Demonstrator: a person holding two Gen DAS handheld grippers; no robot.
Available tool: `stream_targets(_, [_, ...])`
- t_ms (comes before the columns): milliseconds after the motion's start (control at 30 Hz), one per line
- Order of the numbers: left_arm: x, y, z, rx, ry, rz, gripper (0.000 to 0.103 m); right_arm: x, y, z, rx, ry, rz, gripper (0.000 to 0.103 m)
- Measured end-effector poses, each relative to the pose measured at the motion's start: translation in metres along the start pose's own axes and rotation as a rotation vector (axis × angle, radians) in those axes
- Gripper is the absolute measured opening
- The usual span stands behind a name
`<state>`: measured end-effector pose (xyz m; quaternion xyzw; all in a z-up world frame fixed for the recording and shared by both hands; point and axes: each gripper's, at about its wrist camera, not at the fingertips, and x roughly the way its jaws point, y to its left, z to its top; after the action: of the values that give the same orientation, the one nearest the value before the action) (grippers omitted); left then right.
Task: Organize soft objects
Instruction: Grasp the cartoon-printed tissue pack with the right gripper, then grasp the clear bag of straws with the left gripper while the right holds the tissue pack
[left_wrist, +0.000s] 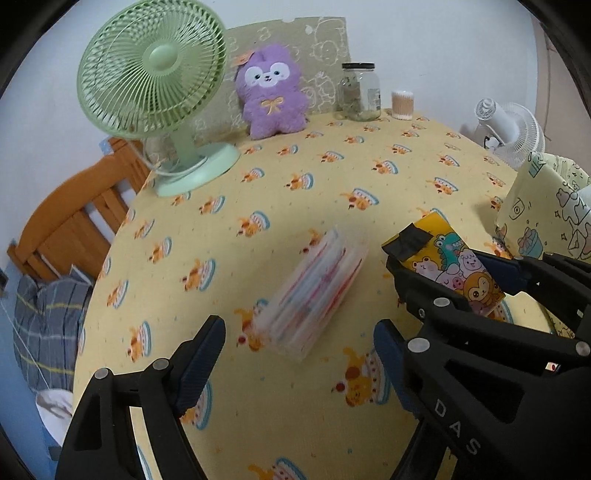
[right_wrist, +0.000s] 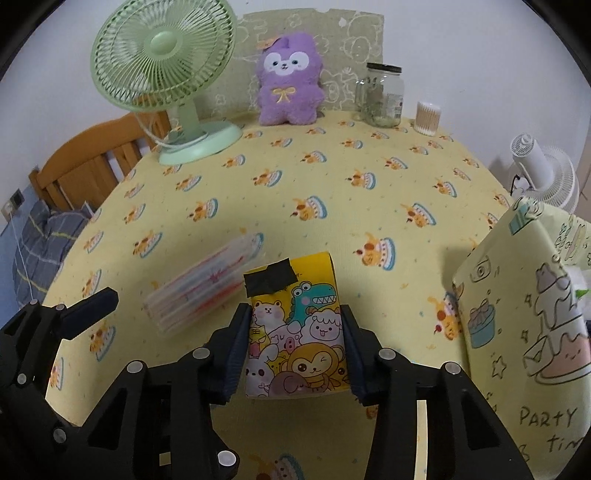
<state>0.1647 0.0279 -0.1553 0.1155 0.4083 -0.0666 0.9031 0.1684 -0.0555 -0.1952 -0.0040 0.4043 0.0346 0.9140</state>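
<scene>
My right gripper (right_wrist: 295, 332) is shut on a yellow cartoon-animal tissue pack (right_wrist: 299, 332) and holds it above the table; the pack also shows in the left wrist view (left_wrist: 450, 262), gripped by the right gripper (left_wrist: 454, 273). A clear pack with red and blue stripes (left_wrist: 314, 295) lies on the tablecloth, blurred; it also shows in the right wrist view (right_wrist: 207, 284). My left gripper (left_wrist: 299, 354) is open and empty, just short of that striped pack. A purple plush toy (left_wrist: 273, 92) sits at the table's back.
A green desk fan (left_wrist: 155, 81) stands back left. A glass jar (left_wrist: 360, 92) and a cotton swab tub (left_wrist: 402, 105) stand at the back. A pale cartoon-printed bag (right_wrist: 524, 314) stands at the right. A white fan (left_wrist: 509, 129) and a wooden chair (left_wrist: 81, 218) are beyond the table edge.
</scene>
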Motion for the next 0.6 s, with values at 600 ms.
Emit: stream_targets(600, [0.039,0.004,0.023,0.010,0.067,-0.078,0.070,0.020,-0.006,0.019,0.046,0.021,0.025,0.049])
